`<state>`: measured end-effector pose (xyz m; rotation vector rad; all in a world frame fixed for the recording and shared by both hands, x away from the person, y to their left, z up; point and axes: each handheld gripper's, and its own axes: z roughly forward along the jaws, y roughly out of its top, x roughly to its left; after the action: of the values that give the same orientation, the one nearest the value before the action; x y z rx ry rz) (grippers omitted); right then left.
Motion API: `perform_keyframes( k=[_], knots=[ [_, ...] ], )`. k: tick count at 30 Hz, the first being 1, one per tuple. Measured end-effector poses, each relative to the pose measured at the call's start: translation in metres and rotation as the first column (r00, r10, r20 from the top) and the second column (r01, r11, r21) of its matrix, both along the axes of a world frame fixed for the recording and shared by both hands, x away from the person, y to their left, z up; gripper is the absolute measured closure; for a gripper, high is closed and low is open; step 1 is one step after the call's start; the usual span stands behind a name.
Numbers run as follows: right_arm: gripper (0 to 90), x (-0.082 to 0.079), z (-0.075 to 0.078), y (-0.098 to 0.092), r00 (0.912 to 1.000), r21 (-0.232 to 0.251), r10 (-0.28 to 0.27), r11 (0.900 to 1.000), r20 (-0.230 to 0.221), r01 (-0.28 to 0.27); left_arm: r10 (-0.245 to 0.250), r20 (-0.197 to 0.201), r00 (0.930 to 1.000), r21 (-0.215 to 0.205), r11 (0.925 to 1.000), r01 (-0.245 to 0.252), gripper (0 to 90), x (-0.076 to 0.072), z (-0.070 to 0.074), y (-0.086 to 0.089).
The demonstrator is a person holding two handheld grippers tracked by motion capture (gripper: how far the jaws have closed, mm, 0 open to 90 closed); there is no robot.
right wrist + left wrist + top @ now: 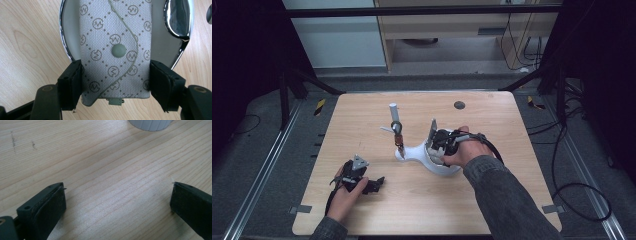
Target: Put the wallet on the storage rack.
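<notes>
My right gripper (116, 67) is shut on a grey patterned pouch (110, 30) with a snap button, its pads pressing on the pouch's two long sides. The pouch lies over a white dish with a chrome rim (65, 37). In the high view the right gripper (434, 137) holds the pouch (432, 128) upright above the white curved dish (439, 169) at mid-table. My left gripper (118, 187) stands open over bare wood with nothing between its jaws. It rests near the front left of the table (374, 182).
A thin upright post with a white top (393, 107) rises from the dish's left end, a small brown piece (398, 141) hanging on it. A dark round spot (459, 105) marks the far table. A white ribbed object (150, 123) lies beyond the left jaws.
</notes>
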<state>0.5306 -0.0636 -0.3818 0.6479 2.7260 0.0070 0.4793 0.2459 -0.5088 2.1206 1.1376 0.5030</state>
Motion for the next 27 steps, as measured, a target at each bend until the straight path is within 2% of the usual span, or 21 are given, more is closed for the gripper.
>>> perform_keyframes(
  k=[12,14,16,18,27],
  knots=[
    [31.2,0.002,-0.002,0.001,1.0,0.006,-0.008,1.0,-0.001,0.008,0.0,0.0,1.0,0.0,1.0,0.0,0.0,0.0,0.0,0.0],
    [28.7,0.004,-0.002,0.001,0.9999,0.027,-0.013,1.0,0.004,0.013,0.0,0.0,1.0,0.0,1.0,0.0,0.0,0.0,0.0,0.0],
    [19.2,0.004,0.001,0.001,0.9995,0.039,-0.03,0.999,0.014,0.029,-0.001,0.0,1.0,0.0,1.0,0.001,0.0,0.0,0.0,0.0],
    [19.0,0.003,0.004,0.0,0.9991,0.081,-0.041,0.996,0.007,0.04,0.0,0.0,1.0,0.0,1.0,0.0,0.0,0.0,0.0,0.0],
    [21.2,-0.005,0.014,-0.009,0.9982,0.124,-0.053,0.991,0.028,0.049,-0.002,0.0,1.0,0.001,1.0,0.002,0.0,0.0,0.0,0.0]
  ],
)
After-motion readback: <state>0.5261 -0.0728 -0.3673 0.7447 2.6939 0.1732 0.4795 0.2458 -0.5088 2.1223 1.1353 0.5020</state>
